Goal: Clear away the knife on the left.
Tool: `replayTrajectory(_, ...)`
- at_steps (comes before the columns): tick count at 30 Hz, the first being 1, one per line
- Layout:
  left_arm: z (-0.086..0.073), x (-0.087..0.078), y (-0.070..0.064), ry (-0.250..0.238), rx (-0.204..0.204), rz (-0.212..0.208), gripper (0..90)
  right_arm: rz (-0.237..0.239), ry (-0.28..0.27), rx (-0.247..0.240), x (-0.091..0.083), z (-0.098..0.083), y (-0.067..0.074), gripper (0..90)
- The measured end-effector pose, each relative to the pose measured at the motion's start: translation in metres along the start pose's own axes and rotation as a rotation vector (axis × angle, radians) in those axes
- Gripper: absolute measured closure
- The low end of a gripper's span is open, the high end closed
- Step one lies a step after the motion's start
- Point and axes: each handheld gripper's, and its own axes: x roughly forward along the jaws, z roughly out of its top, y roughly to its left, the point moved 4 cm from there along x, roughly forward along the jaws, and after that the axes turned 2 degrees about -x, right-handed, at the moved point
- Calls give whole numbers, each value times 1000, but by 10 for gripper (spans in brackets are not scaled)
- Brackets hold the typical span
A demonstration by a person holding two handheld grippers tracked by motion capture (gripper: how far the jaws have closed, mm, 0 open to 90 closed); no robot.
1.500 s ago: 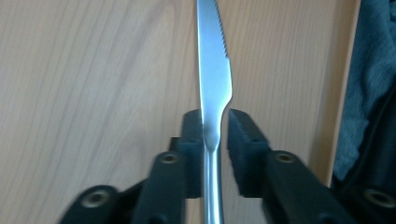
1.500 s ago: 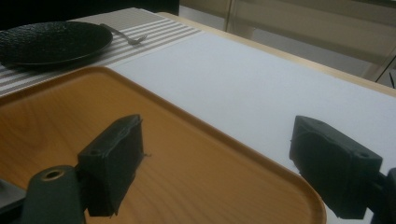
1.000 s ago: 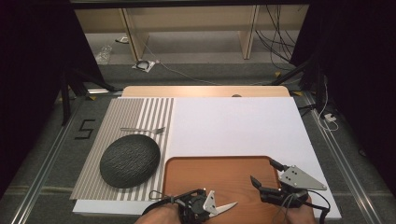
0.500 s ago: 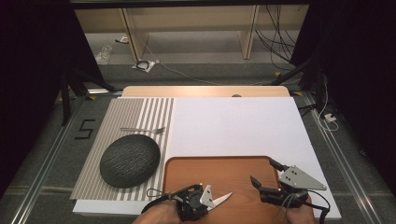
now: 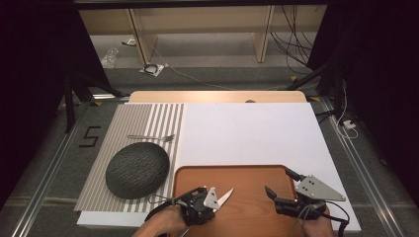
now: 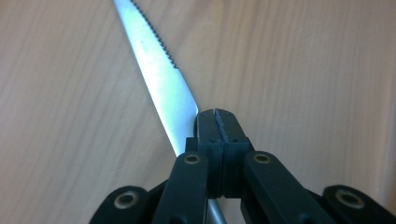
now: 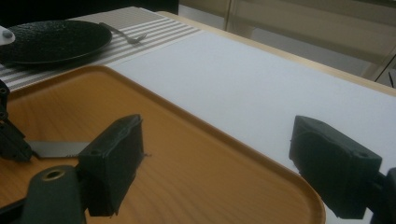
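A table knife (image 5: 226,194) with a serrated blade (image 6: 159,79) hangs over the wooden tray (image 5: 237,177), its tip pointing right and away from me. My left gripper (image 5: 217,200) holds it near the tray's front left. The jaws (image 6: 217,114) are pressed together, and the blade runs out past their left side. My right gripper (image 5: 279,181) stands open over the tray's right part, with nothing between its fingers (image 7: 219,154). The right gripper view shows the knife (image 7: 56,149) low over the tray (image 7: 163,140).
A black plate (image 5: 137,169) lies on the striped placemat, with a fork (image 5: 150,138) just beyond it. A white mat (image 5: 247,133) covers the table's middle and right. The plate (image 7: 51,39) and fork (image 7: 123,32) also appear in the right gripper view.
My left gripper has shifted a little left and farther from the table's front edge, carrying the knife along. The right gripper has stayed put.
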Motion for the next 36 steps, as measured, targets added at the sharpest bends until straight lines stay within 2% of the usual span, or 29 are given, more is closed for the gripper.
replayTrajectory(17, -13, -8, 26, -9, -57, 50, 892, -1, 1, 0, 0, 0, 0, 188)
replayTrajectory(29, -20, -12, 38, -5, -83, 82, 891, -5, 4, -1, 0, -1, -1, 189)
replayTrajectory(31, -21, -13, 40, 3, -108, 91, 890, -4, 4, 1, 0, 0, -1, 189)
replayTrajectory(36, -24, -15, 43, 23, -131, 106, 889, -4, 3, 1, 0, 0, -1, 189)
